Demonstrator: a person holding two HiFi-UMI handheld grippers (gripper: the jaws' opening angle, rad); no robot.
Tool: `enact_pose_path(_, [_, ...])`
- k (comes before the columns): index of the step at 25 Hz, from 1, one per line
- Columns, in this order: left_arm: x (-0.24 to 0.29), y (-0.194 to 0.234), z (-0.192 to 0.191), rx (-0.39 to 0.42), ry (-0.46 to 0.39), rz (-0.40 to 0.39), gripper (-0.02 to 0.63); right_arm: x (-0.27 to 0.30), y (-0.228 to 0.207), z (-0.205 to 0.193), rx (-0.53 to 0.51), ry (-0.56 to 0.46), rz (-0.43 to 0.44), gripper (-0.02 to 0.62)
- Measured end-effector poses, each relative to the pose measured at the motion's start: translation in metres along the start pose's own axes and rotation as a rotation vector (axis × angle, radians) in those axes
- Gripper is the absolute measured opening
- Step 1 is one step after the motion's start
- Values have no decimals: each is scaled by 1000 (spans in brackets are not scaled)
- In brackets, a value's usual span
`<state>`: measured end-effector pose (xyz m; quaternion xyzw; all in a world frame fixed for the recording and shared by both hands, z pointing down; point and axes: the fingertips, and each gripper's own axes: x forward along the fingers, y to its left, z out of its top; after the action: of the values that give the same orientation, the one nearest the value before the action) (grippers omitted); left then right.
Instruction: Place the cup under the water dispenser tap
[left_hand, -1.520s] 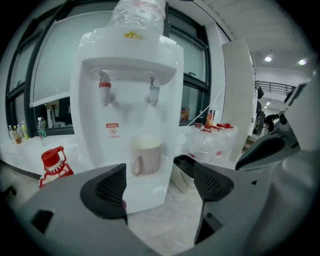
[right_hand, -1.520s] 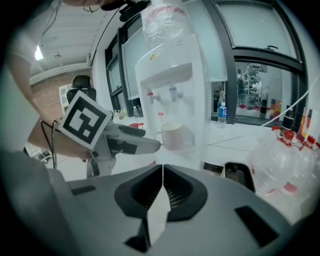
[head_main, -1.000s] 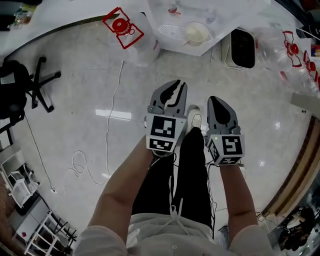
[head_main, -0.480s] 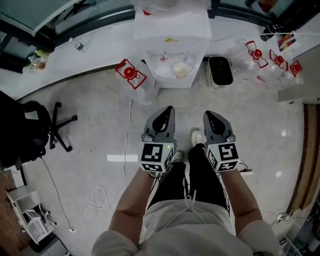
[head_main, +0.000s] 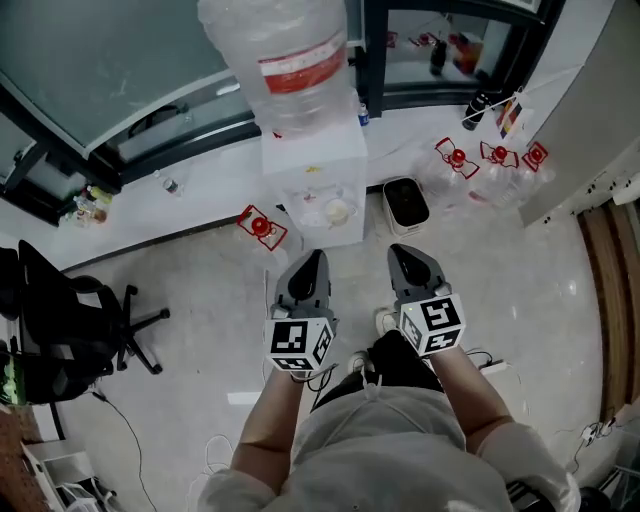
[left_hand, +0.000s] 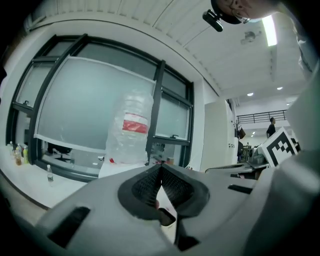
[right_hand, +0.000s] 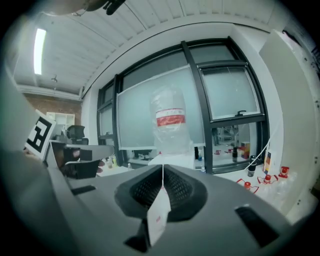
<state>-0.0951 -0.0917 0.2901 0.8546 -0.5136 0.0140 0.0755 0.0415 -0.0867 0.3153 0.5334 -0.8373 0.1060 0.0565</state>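
A white water dispenser (head_main: 312, 165) with a large clear bottle (head_main: 285, 60) on top stands by the window wall. A pale cup (head_main: 337, 212) sits in its tap recess. Both grippers are held side by side in front of it, pointing at it and well short of it. My left gripper (head_main: 314, 258) is shut and empty, with its tips (left_hand: 161, 167) meeting below the bottle (left_hand: 131, 130). The right gripper (head_main: 398, 251) also has its jaws together (right_hand: 163, 166) with nothing held. The bottle (right_hand: 171, 125) rises straight ahead in the right gripper view.
A black office chair (head_main: 70, 320) stands at the left. A small white and black bin (head_main: 405, 205) sits right of the dispenser. Empty bottles with red caps lie left of the dispenser (head_main: 262, 227) and at the far right (head_main: 490, 160). The person's legs are below the grippers.
Both grippers rose together, and the head view swung up from the floor to take in the whole dispenser and bottle. The left jaws went from slightly apart to closed.
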Motion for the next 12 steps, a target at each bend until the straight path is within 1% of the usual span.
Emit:
enact_pose_path(3, [1,-2,32,12,-47,-15,20,-6,3,21,27,-18,-12,29])
enact_pose_path(6, [1,-4,54,25,-72,-30,20,-8,6,41,8,-36,-16,28])
enact_pose_path(12, [-8,3,71,39,-67,-44,20,-5,16,79,-73,-86,17,28])
